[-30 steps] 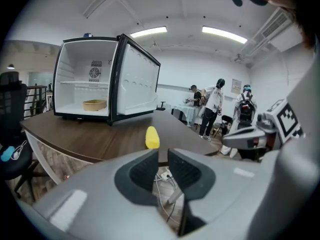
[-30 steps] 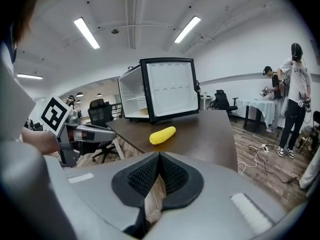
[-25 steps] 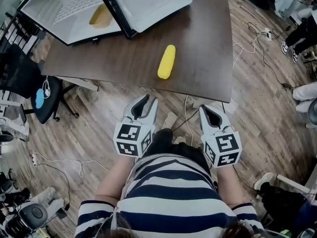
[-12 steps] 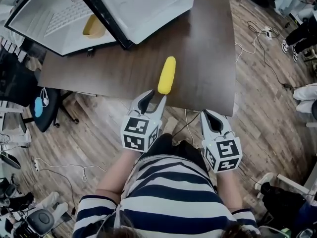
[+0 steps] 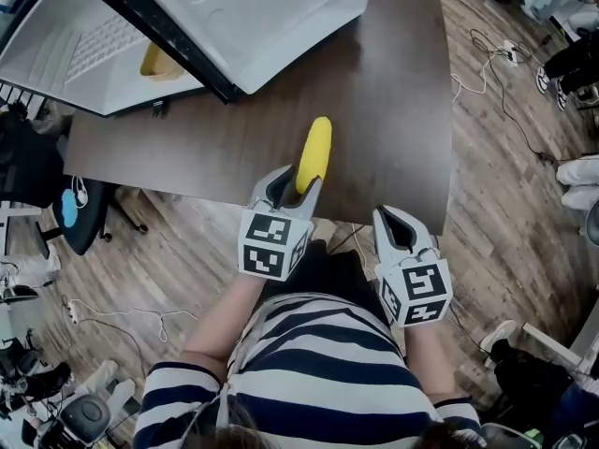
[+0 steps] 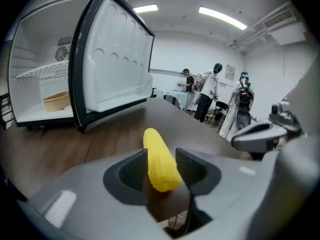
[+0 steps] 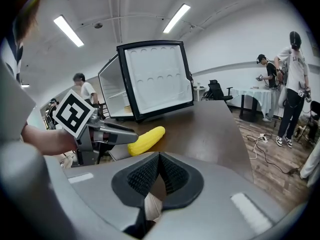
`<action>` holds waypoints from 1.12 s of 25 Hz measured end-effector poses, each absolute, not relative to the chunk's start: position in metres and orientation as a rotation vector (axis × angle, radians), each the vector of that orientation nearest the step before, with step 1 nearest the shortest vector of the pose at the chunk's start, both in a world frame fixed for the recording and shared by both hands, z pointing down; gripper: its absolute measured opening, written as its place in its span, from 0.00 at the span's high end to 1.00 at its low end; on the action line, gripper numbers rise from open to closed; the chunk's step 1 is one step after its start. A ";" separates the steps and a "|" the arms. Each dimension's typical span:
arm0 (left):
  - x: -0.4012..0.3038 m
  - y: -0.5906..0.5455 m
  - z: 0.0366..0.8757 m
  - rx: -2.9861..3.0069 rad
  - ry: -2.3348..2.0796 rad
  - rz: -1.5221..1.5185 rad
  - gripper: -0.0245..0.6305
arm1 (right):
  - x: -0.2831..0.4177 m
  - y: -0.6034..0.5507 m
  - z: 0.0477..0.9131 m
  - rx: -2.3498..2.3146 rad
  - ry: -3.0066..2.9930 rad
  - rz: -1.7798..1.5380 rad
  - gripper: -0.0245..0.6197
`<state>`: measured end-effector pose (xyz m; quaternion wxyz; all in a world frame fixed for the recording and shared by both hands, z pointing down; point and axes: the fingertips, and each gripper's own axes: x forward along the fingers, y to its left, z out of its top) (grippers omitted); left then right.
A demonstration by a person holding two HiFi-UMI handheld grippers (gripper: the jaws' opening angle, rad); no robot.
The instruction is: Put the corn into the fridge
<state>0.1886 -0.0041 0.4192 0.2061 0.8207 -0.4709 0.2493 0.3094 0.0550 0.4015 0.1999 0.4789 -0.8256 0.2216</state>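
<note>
Left tongs (image 5: 298, 187) in the head view: jaws apart, straddling the near end of the corn (image 5: 315, 152). Corn lies flat on the dark surface (image 5: 393, 110), close to its near edge. Long axis runs near-to-far, with the far tip leaning slightly right. Right tongs (image 5: 391, 215) hang just off the near edge, right of the corn and apart from it. The fridge (image 5: 262, 17) lies at the far left of the surface with its door swung open, and a tan bowl (image 5: 154, 61) sits inside.

Left gripper view: the corn's blunt near end sits between the two pads (image 6: 134, 168), one close on each side. The gap is narrow, about corn width, and I can't confirm a firm clamp. Corn points away from the camera. The open fridge is far left, its door standing between the cavity and the corn. People (image 6: 210, 94) stand in the far background.

Right gripper view: right tongs closed, pads meeting at the tips with nothing between them. Corn shows to the left, lying diagonally, its near end inside the left tongs. Fridge door stands beyond it.
</note>
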 end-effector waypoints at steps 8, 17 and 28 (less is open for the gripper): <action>0.196 -0.026 0.438 2.253 -1.278 0.752 0.96 | 0.297 0.035 0.413 1.298 -2.321 0.667 0.96; 0.207 -0.042 0.455 2.235 -1.271 0.796 0.96 | 0.301 0.022 0.423 1.291 -2.316 0.704 0.96; 0.209 -0.053 0.475 2.187 -1.280 0.920 0.96 | 0.313 0.014 0.438 1.312 -2.295 0.743 0.96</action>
